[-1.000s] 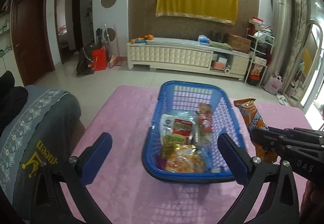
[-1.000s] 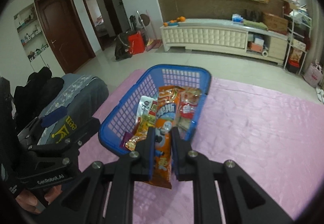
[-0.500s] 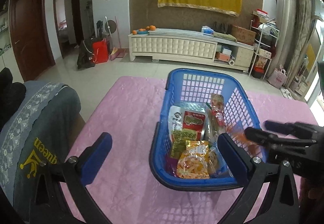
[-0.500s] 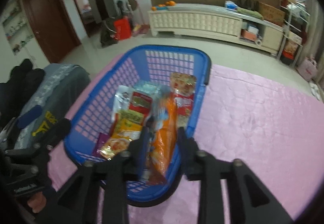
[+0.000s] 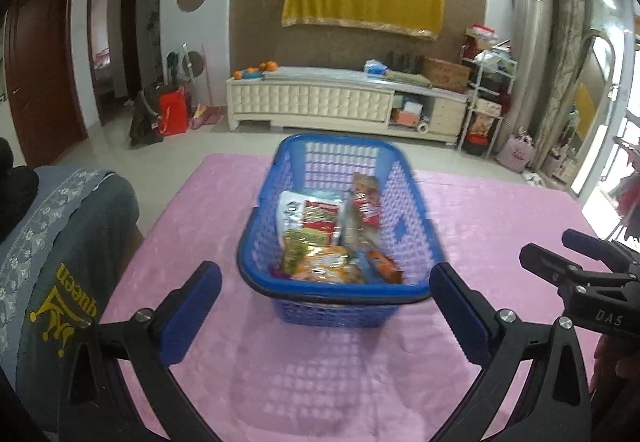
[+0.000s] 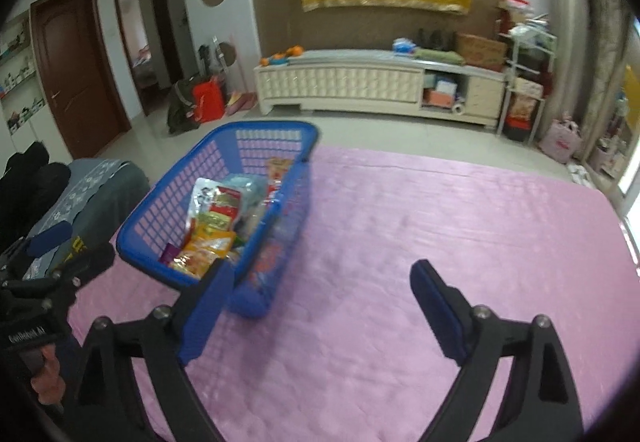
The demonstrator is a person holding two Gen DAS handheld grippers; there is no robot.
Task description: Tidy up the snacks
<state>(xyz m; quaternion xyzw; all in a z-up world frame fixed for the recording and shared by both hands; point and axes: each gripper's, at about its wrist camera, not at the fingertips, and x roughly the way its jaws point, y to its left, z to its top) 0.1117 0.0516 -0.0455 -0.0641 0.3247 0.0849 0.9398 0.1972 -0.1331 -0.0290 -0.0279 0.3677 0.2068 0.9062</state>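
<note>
The blue perforated plastic basket (image 5: pixel 340 242) sits on the pink quilted table cover (image 6: pixel 420 242), directly ahead of the left gripper (image 5: pixel 326 306), whose blue-padded fingers (image 5: pixel 192 314) stand wide apart with nothing between them. In the right wrist view the basket lies ahead and to the left of the right gripper (image 6: pixel 320 306), its near corner just beyond the left-hand finger; the jaws are opening and only bare cover shows between them. The snack packets (image 5: pixel 320 242) are piled inside the basket, with an orange foil packet (image 5: pixel 382 266) lying against the wall nearest the right-hand finger of the left gripper. No loose packet shows on the cover, so the sorting looks close to finished. The main risk, as I judge it, is that a wide-spread finger sweeping near the rim catches the light basket and shoves it, since blur suggests both hands are moving. The loosely heaped packets could also slide over the low wall if it is jolted.
</note>
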